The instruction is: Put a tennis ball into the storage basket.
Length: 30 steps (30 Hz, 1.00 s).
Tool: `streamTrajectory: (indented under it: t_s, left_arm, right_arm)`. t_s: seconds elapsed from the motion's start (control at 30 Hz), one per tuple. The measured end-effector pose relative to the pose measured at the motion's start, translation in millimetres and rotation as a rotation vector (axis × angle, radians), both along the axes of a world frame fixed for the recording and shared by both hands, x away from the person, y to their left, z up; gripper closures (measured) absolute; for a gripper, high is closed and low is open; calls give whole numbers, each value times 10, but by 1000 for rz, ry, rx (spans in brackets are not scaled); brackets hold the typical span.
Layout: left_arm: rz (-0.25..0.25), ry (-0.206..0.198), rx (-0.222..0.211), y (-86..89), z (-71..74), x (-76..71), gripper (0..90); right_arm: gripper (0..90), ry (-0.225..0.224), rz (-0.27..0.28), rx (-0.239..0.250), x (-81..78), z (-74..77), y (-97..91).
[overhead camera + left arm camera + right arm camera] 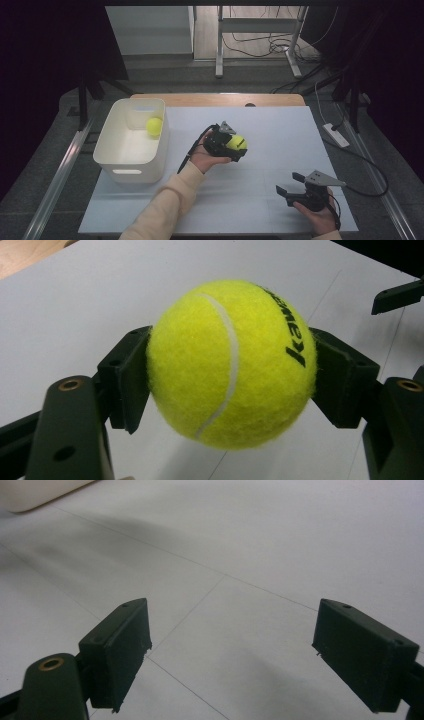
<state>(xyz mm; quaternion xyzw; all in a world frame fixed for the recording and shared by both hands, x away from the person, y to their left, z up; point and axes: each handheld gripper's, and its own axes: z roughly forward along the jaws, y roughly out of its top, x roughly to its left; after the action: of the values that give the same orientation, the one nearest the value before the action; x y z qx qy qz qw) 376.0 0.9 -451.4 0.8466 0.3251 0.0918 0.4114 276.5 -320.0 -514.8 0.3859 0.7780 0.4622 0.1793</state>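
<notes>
Left gripper [235, 145], near table centre: jaws clamped on a yellow ball [236, 142], one pad on each side, ball lifted clear of the white table [280, 130]. In the left gripper view, same ball [232, 362] pressed between both black pads [127, 377] (white seam facing the camera, black lettering toward the right pad). Right gripper [290, 183], near right of the table: jaws spread wide, nothing between them, well apart from the held ball. In the right gripper view, bare table [250, 545] between the two pads [120, 640]. White bin [112, 145] at the left edge of the table, handle slot on its near wall. Second ball [154, 126] inside the bin, against its far right corner. Left forearm in a pale sleeve [165, 205], entering from the near edge
</notes>
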Motion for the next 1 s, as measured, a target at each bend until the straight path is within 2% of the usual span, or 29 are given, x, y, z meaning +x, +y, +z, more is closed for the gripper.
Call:
streamTrajectory:
  t_s: [1.0]
  left_arm:
    - [59,-31,-41,287,153,-95,273]
  right_arm:
    - [150,-1,-1,-4,5,-4,10]
